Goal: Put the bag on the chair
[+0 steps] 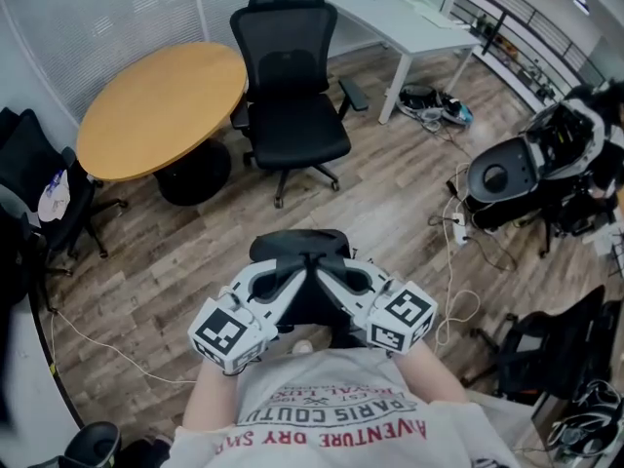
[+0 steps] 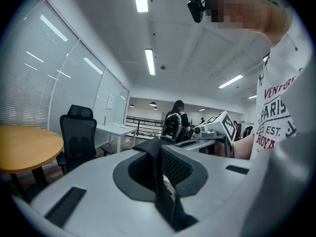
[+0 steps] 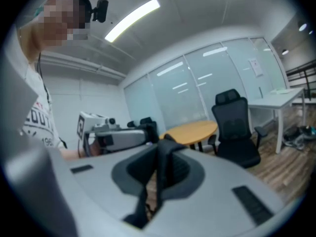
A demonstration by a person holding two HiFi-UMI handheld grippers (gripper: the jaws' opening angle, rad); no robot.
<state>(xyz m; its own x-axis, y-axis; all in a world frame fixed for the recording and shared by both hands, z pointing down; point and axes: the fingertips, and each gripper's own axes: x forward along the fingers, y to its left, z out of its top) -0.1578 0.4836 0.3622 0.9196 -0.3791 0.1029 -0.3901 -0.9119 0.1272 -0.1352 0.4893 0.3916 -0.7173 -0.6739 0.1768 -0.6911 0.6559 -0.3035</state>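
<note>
A black bag (image 1: pixel 297 244) hangs close in front of my body, over the wooden floor. My left gripper (image 1: pixel 295 269) and right gripper (image 1: pixel 329 269) meet tip to tip at its top, each shut on a black strap. In the left gripper view the strap (image 2: pixel 157 177) runs between the closed jaws of the left gripper (image 2: pixel 159 154). The right gripper view shows the strap (image 3: pixel 163 167) pinched in the right gripper (image 3: pixel 160 154) the same way. The black office chair (image 1: pixel 292 115) stands a stretch ahead, seat facing me, with nothing on it.
A round wooden table (image 1: pixel 161 105) stands left of the chair, and a white desk (image 1: pixel 414 22) behind it to the right. Another black chair (image 1: pixel 39 193) sits at the far left. Cables, a power strip (image 1: pixel 458 224) and dark equipment (image 1: pixel 517 178) crowd the right side.
</note>
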